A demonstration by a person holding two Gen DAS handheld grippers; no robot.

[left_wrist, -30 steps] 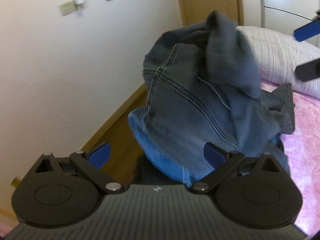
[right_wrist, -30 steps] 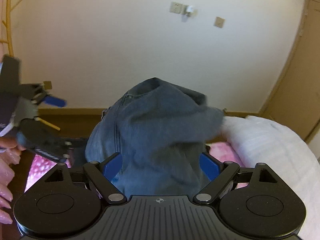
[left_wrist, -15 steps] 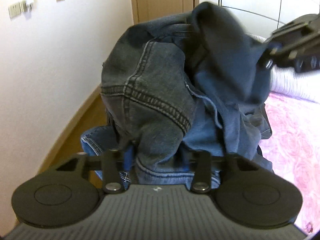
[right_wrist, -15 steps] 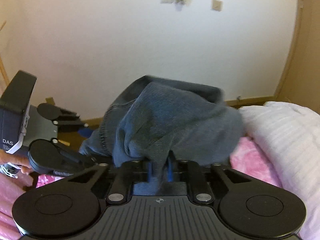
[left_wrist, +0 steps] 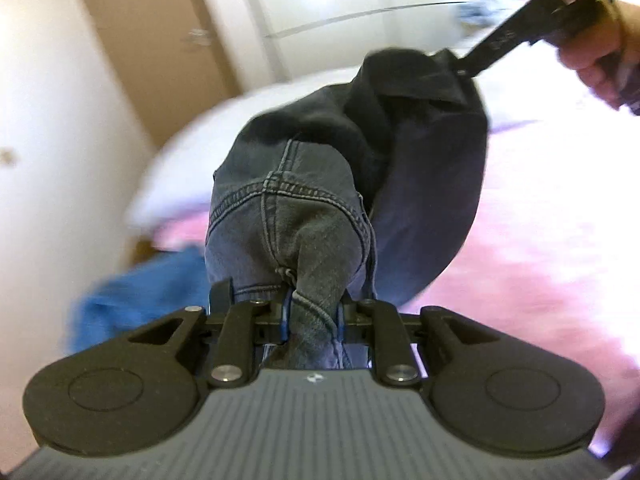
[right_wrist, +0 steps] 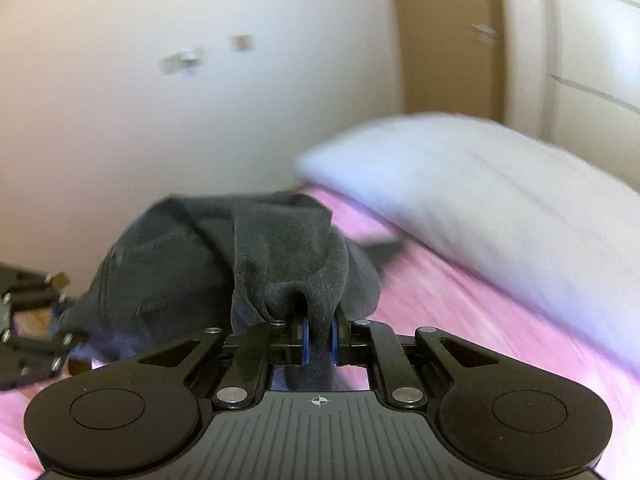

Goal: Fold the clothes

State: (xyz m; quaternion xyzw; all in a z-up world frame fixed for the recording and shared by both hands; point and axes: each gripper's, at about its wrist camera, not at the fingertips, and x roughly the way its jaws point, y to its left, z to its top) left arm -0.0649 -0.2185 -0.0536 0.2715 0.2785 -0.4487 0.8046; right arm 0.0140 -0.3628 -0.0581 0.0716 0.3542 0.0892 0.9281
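The left gripper [left_wrist: 312, 316] now has its jaws clenched on a bunched bit of the jeans [left_wrist: 304, 216], low in the middle of the left view. 1 second ago those jaws stood wide apart with the jeans only between them, and they have just been closing. The right gripper [right_wrist: 319, 338] did the same: its jaws were wide then, and now they pinch a dark fold of the jeans [right_wrist: 280, 248], low in the middle of the right view.

The jeans hang between the 2 grippers, over the pink bed [left_wrist: 540, 264]. The white pillow [right_wrist: 500, 200] sits at the right of the right view, and a blue cloth [left_wrist: 132, 304] lies at the lower left of the left view. Both views have swung round and are blurry, so the jeans seem to be on the move.

I think the pick-up is done. The jeans still need spreading flat on the bed before any fold.
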